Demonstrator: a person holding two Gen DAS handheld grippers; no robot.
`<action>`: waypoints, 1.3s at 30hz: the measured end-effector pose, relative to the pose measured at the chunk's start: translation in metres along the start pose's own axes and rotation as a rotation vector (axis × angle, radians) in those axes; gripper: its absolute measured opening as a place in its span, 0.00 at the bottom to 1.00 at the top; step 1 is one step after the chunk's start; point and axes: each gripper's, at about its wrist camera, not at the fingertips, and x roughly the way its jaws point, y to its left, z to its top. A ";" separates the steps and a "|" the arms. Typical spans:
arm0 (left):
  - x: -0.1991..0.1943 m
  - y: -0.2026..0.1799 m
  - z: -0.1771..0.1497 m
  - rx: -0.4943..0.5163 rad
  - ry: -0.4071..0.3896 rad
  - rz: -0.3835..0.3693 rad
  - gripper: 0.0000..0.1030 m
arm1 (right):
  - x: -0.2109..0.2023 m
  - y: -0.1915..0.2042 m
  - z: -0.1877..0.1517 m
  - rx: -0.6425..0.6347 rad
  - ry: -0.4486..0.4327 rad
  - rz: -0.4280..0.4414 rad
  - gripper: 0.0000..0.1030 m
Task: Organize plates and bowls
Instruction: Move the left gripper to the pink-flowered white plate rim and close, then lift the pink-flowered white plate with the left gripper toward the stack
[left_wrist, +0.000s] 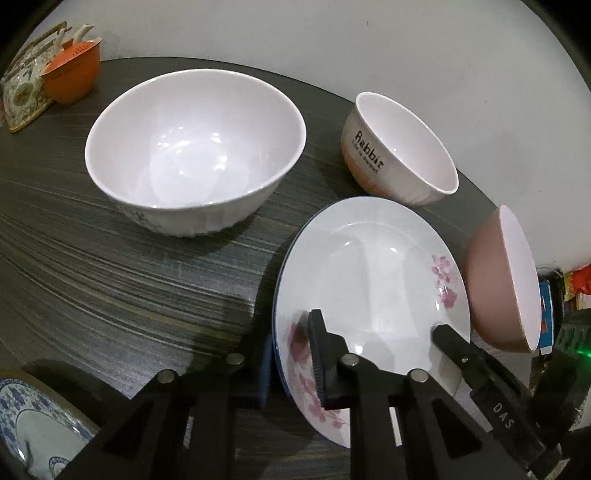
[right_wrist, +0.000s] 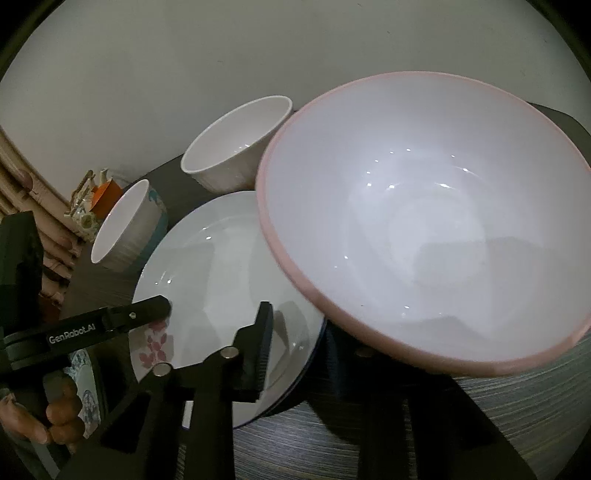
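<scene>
While both grip | left claw (left_wrist: 291, 354) and right claw (right_wrist: 291, 345) clamp flowered plate (left_wrist: 373, 266) rim

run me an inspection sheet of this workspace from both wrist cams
surface: dark wood-grain table, dry, no spills seen
job's things: floral plate; large white bowl; Rabbit bowl; pink bowl, tilted beside the floral plate; blue patterned plate at the near edge
clutter: orange strainer and a patterned holder in the far corner
grippers: left gripper and right gripper each closed on opposite rims of the floral plate
cables: nothing seen
surroundings: white wall; a hand on the left gripper's handle
</scene>
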 end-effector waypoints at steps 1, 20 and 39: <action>0.000 0.000 -0.001 0.001 0.007 0.000 0.17 | 0.000 -0.001 0.000 0.004 0.007 -0.006 0.16; -0.007 -0.006 -0.054 0.020 0.137 0.001 0.17 | -0.033 -0.015 -0.038 0.072 0.159 -0.026 0.15; -0.008 -0.013 -0.075 0.042 0.179 0.009 0.17 | -0.067 -0.012 -0.094 0.089 0.272 -0.028 0.16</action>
